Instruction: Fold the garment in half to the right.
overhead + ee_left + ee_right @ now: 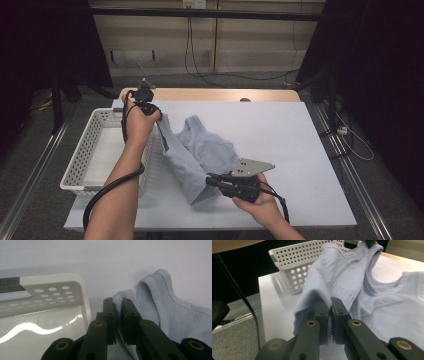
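Clearly both tools are clamped on the pale blue tank top (202,155), mid-frame on the white counter (300,165): left tool (159,119) pinching a strap, right tool (210,181) the hem. Keep both grips firm and the edge taut beside the white perforated basket (82,165).

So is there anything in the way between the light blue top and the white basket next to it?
Nothing visible is. The light blue top is clamped in both the left gripper and the right gripper, and its raised edge hangs right beside the white basket, whose inside looks bare in the left gripper view.
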The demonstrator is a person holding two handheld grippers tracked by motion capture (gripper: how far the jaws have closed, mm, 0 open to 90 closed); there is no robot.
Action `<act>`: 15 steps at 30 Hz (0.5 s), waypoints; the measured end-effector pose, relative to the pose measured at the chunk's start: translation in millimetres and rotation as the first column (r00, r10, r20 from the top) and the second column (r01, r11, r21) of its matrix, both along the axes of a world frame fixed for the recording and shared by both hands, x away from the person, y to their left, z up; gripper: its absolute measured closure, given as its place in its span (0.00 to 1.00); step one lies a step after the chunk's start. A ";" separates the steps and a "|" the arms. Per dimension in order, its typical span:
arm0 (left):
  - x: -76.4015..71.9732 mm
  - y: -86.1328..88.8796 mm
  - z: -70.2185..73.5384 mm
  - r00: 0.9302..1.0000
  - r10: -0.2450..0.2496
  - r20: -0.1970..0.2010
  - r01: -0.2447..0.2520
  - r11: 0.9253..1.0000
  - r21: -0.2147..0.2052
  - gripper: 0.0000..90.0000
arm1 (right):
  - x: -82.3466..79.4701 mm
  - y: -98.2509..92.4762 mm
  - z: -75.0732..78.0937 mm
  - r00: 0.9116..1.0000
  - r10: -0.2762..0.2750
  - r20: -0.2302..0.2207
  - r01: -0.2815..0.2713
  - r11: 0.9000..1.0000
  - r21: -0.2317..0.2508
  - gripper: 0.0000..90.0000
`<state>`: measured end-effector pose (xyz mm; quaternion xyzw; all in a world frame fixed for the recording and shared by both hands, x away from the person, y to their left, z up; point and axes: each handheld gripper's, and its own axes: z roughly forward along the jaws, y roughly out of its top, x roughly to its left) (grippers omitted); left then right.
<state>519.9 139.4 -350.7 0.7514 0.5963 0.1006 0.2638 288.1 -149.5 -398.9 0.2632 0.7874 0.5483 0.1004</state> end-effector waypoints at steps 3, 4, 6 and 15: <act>1.1 -2.0 0.0 1.000 -0.004 0.001 0.004 1.000 0.001 0.92 | 0.6 -4.5 -1.2 1.000 -0.014 -0.003 0.014 1.000 -0.006 0.95; 1.3 -3.1 0.0 1.000 0.000 0.001 0.000 1.000 -0.004 0.92 | 0.7 -5.8 -1.4 1.000 -0.017 0.000 0.017 1.000 -0.010 0.95; 2.0 -4.4 0.5 1.000 -0.003 0.002 0.003 1.000 -0.002 0.91 | 0.4 -8.5 -1.3 1.000 -0.023 0.005 0.023 1.000 -0.022 0.95; 2.7 -14.5 3.7 1.000 -0.012 0.021 0.013 1.000 -0.007 0.90 | 0.6 -17.2 -2.3 0.998 -0.056 0.013 0.057 0.997 -0.048 0.96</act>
